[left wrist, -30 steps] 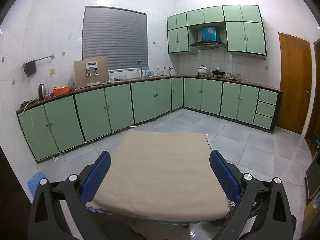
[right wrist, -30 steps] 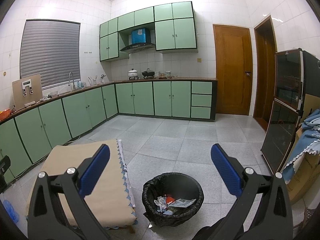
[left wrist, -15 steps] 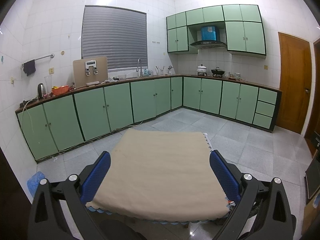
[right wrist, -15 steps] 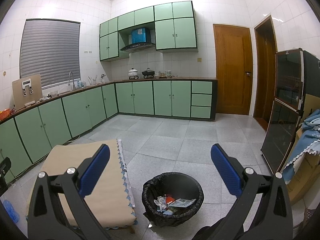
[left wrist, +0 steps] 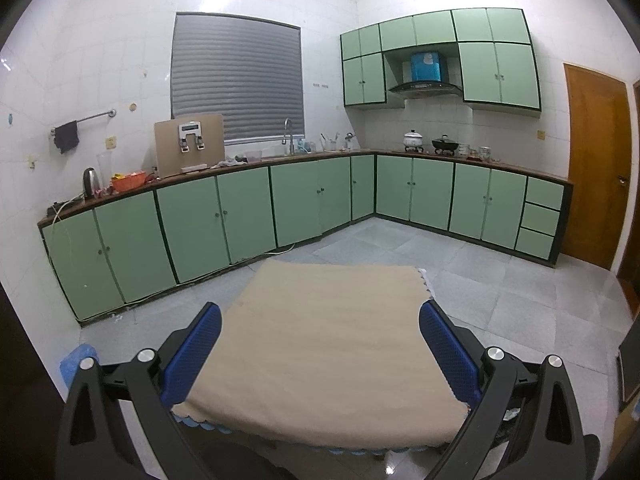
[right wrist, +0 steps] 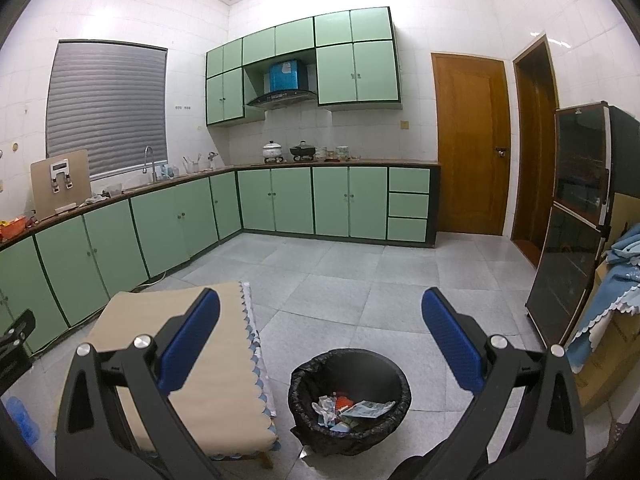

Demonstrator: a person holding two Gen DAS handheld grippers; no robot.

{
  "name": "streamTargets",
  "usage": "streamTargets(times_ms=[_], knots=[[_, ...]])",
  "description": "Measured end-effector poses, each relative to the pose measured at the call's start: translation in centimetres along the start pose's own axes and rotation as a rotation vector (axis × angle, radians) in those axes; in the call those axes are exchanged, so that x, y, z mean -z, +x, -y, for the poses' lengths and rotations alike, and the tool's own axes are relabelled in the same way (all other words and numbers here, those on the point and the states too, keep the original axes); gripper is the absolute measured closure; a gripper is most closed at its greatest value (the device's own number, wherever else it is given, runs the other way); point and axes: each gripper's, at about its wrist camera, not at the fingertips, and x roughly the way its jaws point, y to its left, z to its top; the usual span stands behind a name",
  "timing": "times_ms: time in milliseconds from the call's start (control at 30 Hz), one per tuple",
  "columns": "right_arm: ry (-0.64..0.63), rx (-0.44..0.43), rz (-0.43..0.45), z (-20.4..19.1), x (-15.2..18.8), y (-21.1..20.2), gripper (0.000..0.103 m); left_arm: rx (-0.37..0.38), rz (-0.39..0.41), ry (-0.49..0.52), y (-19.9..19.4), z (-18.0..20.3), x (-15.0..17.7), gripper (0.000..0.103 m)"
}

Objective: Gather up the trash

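Trash, crumpled paper scraps and wrappers point(right wrist: 348, 408), lay inside the black-lined round bin point(right wrist: 304, 376) beside the beige-clothed table's point(right wrist: 224, 384) right edge, probably light, pinchable by any fold; both grippers point(left wrist: 320, 344) point(right wrist: 320, 340) spread, empty.

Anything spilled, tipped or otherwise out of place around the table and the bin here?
Nothing stands out. The bin stands upright beside the table, its trash inside the black liner, none on the floor that shows. The cloth lies flat. Left gripper and right gripper are open and empty.
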Motion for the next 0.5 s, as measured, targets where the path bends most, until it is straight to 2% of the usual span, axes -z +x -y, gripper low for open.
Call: streamTargets(times_ms=[500], knots=[[0.009,-0.014,0.004,0.05,0.11,-0.62,0.005,-0.017,0.015,-0.004,0.52,0.06,-0.40,0.006]])
